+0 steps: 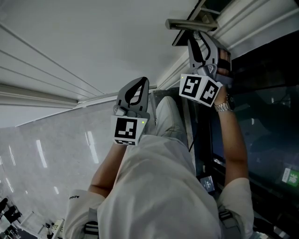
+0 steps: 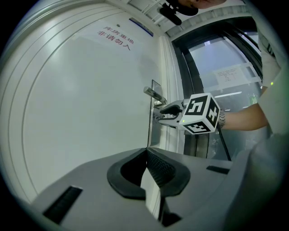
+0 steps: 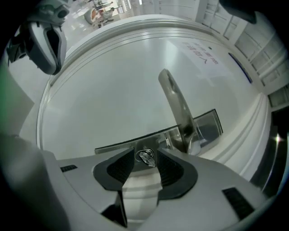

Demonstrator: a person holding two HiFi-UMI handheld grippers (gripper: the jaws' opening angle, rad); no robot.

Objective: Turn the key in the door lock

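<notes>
A small silver key (image 3: 146,157) sits in the lock cylinder of the metal lock plate (image 3: 205,127), just below the lever door handle (image 3: 177,108). My right gripper (image 3: 147,153) is open, one jaw on each side of the key with small gaps. In the head view the right gripper (image 1: 202,45) is up against the door edge under the handle (image 1: 190,23). The left gripper view shows that handle (image 2: 153,94) and the right gripper (image 2: 168,113) from the side. My left gripper (image 2: 147,152) is shut on nothing and hangs away from the door (image 1: 135,93).
The white door panel (image 2: 81,103) carries red lettering (image 2: 115,38) near its top. A dark glass panel (image 2: 226,58) with a paper notice (image 2: 235,74) stands beside the door frame. A door closer (image 2: 174,13) sits overhead. The person's trousers (image 1: 159,186) fill the lower head view.
</notes>
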